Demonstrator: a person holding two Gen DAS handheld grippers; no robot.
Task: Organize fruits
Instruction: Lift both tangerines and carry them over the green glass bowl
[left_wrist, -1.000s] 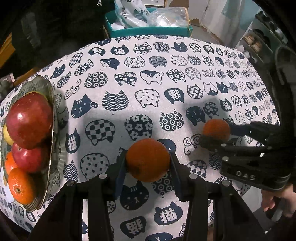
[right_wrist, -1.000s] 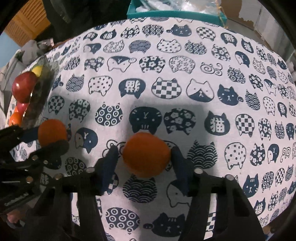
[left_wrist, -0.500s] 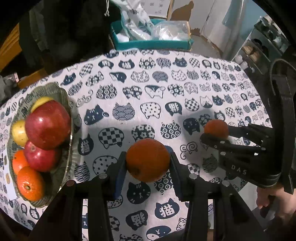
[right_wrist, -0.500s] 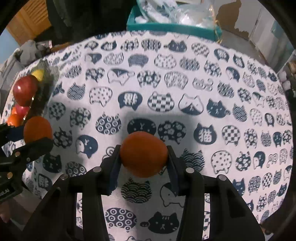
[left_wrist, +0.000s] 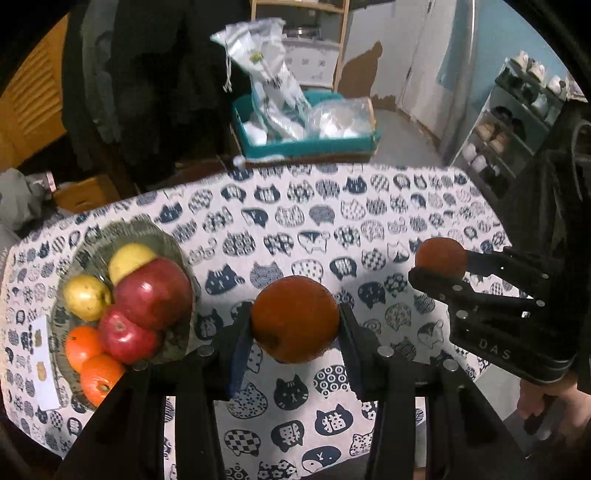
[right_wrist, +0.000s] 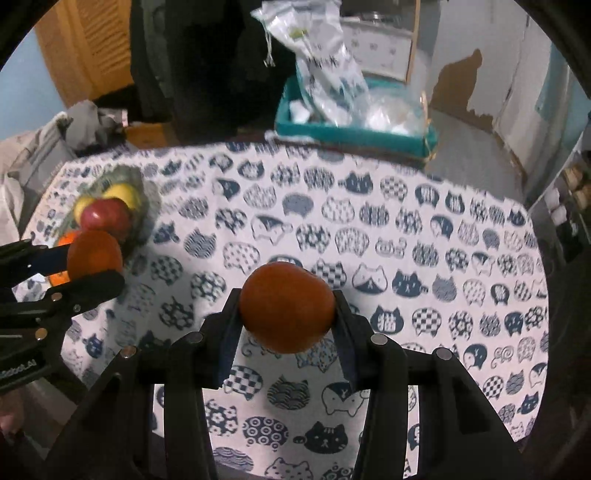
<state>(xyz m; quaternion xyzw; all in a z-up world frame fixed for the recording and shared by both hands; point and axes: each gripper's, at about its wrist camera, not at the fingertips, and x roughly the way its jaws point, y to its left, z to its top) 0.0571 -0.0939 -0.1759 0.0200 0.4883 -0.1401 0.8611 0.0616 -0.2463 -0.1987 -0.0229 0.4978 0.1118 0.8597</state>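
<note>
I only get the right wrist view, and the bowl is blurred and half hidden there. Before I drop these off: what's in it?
Observer: The left wrist view shows six fruits in the bowl: two red apples, two yellow fruits and two oranges.
Operator: Anything beside it?
Observer: A white paper slip lies on the cloth, left of the bowl.
Operator: How does my grip look from the side?
Observer: The right gripper holds its orange right at the fingertips, and the fruit pokes past them.
</note>
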